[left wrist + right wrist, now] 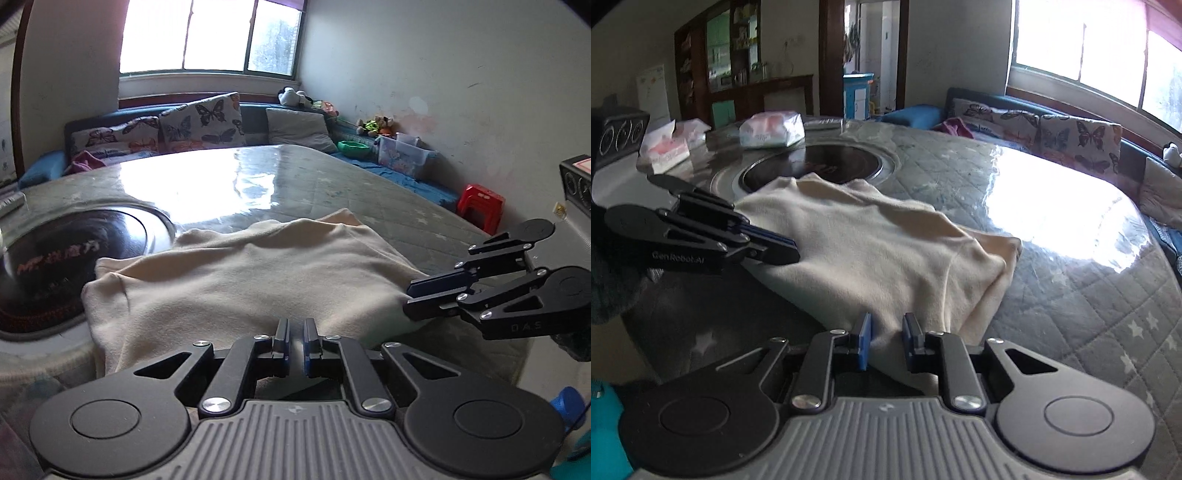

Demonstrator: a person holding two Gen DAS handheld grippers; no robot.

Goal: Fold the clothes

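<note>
A cream garment (240,280) lies folded over itself on the quilted table cover (369,199); it also shows in the right wrist view (871,251). My left gripper (294,334) is at the garment's near edge, its jaws nearly shut with cream cloth between them. In the right wrist view the left gripper (790,249) looks closed on the left edge. My right gripper (886,332) has a narrow gap between its pads, with the garment's near edge pinched in it. In the left wrist view the right gripper (410,299) grips the garment's right corner.
A round dark inset burner (820,166) sits in the table just beyond the garment. Tissue packs (772,129) and a speaker (617,133) stand at the far left. A bench with butterfly cushions (199,122) runs under the window. A red stool (480,203) stands by the wall.
</note>
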